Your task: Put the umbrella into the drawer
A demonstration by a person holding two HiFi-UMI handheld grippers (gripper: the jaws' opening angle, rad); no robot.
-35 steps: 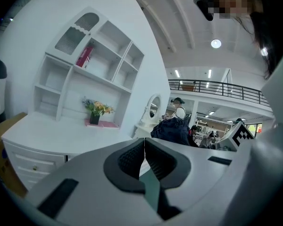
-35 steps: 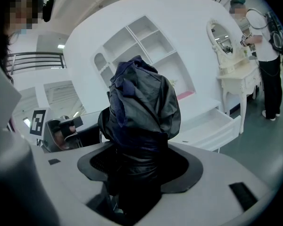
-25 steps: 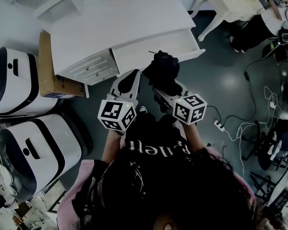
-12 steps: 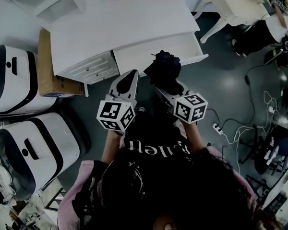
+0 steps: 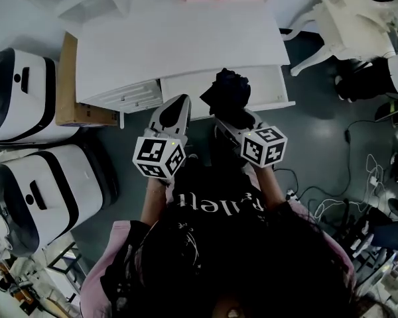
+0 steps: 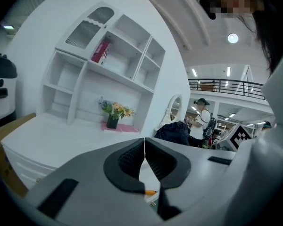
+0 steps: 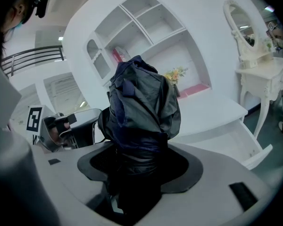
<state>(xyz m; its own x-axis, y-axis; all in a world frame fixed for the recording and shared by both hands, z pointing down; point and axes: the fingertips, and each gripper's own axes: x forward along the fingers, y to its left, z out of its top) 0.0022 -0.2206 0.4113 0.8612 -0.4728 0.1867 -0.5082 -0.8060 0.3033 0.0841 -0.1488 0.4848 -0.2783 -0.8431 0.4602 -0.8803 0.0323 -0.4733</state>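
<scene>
A folded dark umbrella (image 5: 227,98) (image 7: 140,112) is clamped in my right gripper (image 5: 233,116) (image 7: 134,161), its bundled cloth sticking up past the jaws. It hangs over the front edge of the open white drawer (image 5: 265,85) (image 7: 236,138) under the white desk (image 5: 179,38). My left gripper (image 5: 177,108) (image 6: 144,157) is shut with nothing between its jaws. It hovers just left of the umbrella, in front of the desk's closed left drawers (image 5: 129,98).
A cardboard box (image 5: 69,91) stands left of the desk, with two white and black machines (image 5: 26,144) beyond. White shelves (image 6: 108,65), a flower pot (image 6: 114,114), a white dressing table (image 5: 358,25) at the right, cables on the floor (image 5: 318,191).
The desk and open drawer have shifted right and down in the head view, closer to me. The umbrella in my right gripper now overlaps the drawer's front edge. Both grippers keep their state.
</scene>
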